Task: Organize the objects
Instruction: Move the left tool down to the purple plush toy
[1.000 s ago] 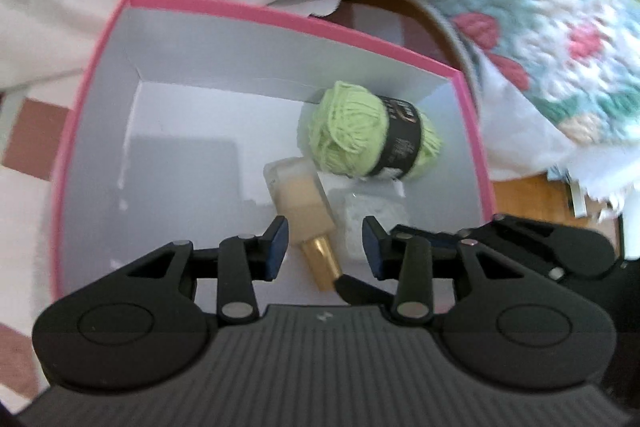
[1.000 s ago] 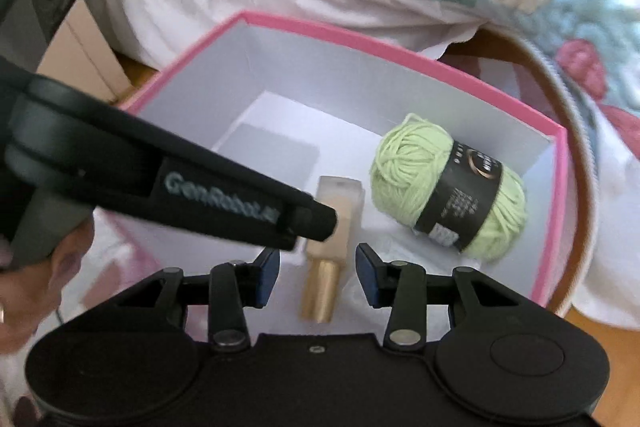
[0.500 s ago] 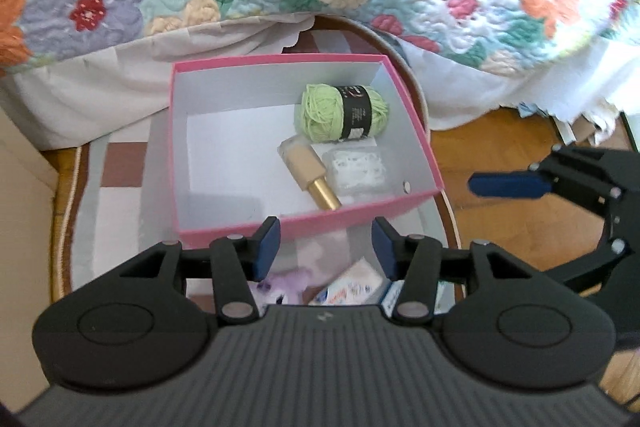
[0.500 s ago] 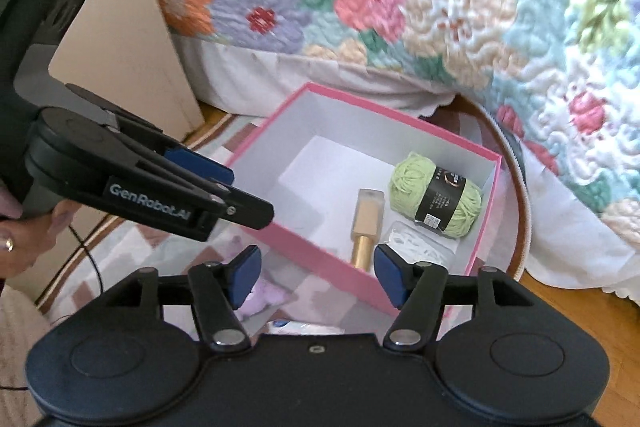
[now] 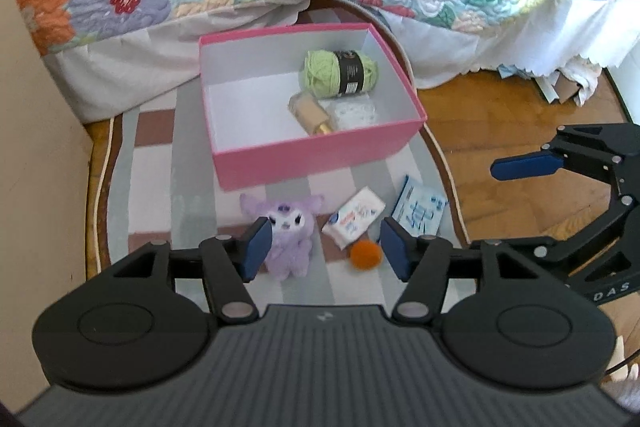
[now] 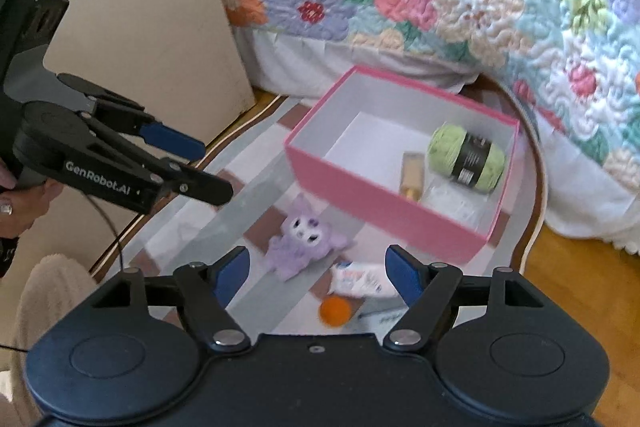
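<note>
- Three things already lie in the pink box (image 5: 316, 163): the green yarn ball (image 5: 338, 75), the beige bottle with a gold cap (image 5: 312, 115) and a clear white packet (image 5: 356, 113), all crowded toward its right side.
- Four are left on the striped mat (image 5: 152, 179) in front of the box: the purple plush toy (image 5: 286, 235), the white tissue pack (image 5: 354, 217), the blue packet (image 5: 418, 211) and the orange ball (image 5: 365, 255).
- Your left gripper (image 5: 324, 251) and right gripper (image 6: 316, 277) have just been opening; both are empty, with nothing between the jaws.
- You look to be between placements, choosing the next pick.
- Next, bring one gripper down over a single item, perhaps the plush, and close only once the pads straddle it.
</note>
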